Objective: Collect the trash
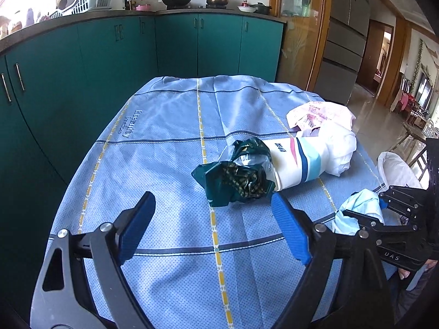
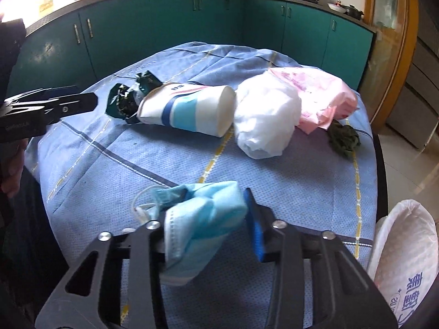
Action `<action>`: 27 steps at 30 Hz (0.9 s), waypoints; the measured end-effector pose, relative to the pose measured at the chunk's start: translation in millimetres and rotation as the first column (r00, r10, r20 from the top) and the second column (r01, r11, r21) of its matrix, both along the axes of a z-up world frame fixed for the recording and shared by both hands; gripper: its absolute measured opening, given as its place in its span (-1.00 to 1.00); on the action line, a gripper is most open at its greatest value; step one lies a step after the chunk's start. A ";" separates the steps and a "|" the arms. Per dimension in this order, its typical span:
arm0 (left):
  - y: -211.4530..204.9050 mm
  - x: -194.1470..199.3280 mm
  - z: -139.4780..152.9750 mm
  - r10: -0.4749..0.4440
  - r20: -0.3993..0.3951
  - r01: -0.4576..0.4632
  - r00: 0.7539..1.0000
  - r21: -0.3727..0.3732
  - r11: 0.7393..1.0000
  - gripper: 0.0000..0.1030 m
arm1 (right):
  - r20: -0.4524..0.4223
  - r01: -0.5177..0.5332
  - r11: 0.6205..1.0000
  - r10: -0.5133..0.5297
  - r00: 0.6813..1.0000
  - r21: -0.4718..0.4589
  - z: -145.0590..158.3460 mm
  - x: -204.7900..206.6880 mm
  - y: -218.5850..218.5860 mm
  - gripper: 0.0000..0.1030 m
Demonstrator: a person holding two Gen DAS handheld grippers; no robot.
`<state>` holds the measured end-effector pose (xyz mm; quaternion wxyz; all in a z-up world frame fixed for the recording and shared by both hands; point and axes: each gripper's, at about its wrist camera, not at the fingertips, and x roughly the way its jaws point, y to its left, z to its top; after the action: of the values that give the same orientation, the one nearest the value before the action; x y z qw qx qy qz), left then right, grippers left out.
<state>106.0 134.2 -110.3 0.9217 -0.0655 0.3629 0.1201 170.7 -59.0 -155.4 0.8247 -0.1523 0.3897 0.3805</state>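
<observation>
Two tools work over one table (image 1: 170,142) draped in a blue checked cloth, and the paper cup (image 2: 189,109) lying on its side near the middle serves as the landmark.

Left of the cup, in the right wrist view, the left tool (image 1: 212,226) comes in from the edge with its blue pads spread wide and nothing between them. Jammed against the cup's open mouth on that same side is a crumpled dark green wrapper (image 1: 236,175), with some clear film bunched behind it. From the left tool's own camera that wrapper lies straight ahead of the wide gap and a little to its right, just beyond the tips. The cup's long axis runs across the table, mouth toward the left tool and base away from it, so my guess is that the left hand is the nearer one for the wrapper or the cup.

Right of the cup, touching its base, sits a white plastic bag (image 2: 264,120); beyond that lies a pink bag (image 2: 323,96), and nearer the table's edge a small dark green wad (image 2: 344,139).

Nearer than the cup, toward the person, the right tool (image 2: 207,220) has its jaws narrowed onto a crumpled blue face mask (image 2: 203,213), ear loops dangling. Farther right, off the table's edge, the rim of a white bin liner (image 2: 403,246) shows, likely the destination.
</observation>
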 end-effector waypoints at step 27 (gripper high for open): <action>1.4 -1.1 -6.6 0.004 -0.024 -0.004 1.000 -0.001 1.000 0.70 | -0.035 -0.064 0.998 0.064 0.997 0.000 -1.7 -10.1 -2.6 -0.17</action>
<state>104.9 135.7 -116.9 0.9170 -0.0654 0.3740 0.1224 160.6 -61.6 -157.1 0.8049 -0.1586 0.3995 0.4090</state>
